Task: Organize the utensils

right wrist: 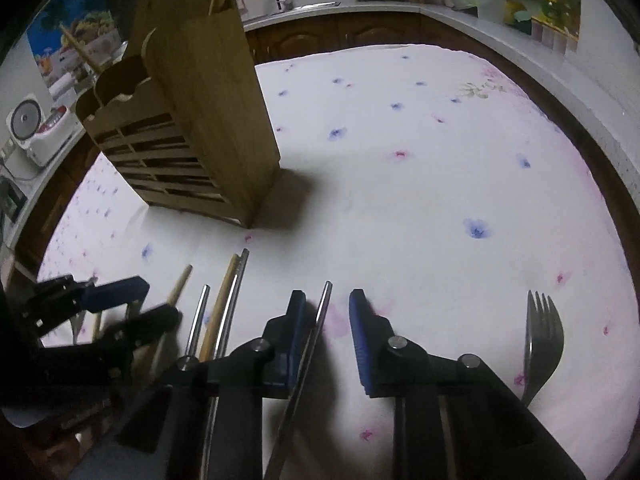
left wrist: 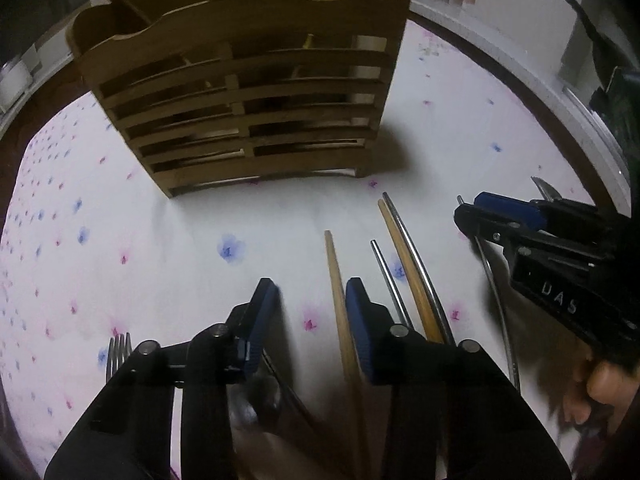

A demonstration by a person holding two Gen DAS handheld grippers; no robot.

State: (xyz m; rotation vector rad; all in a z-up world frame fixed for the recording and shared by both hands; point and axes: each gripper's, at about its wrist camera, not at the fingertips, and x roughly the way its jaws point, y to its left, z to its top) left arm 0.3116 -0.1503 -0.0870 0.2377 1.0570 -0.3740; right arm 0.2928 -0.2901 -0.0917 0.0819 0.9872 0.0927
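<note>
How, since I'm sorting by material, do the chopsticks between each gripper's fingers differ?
The wooden chopstick in the left gripper is tan and matte. The metal chopstick in the right gripper is grey and shiny. The wooden chopstick lies by its gripper's right finger, the metal chopstick by its gripper's left finger. Both lie flat on the flowered cloth between open jaws, tips toward the slatted holder.

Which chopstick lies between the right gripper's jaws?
The metal chopstick farthest right, alone between the right gripper jaws; the others lie left of it.
</note>
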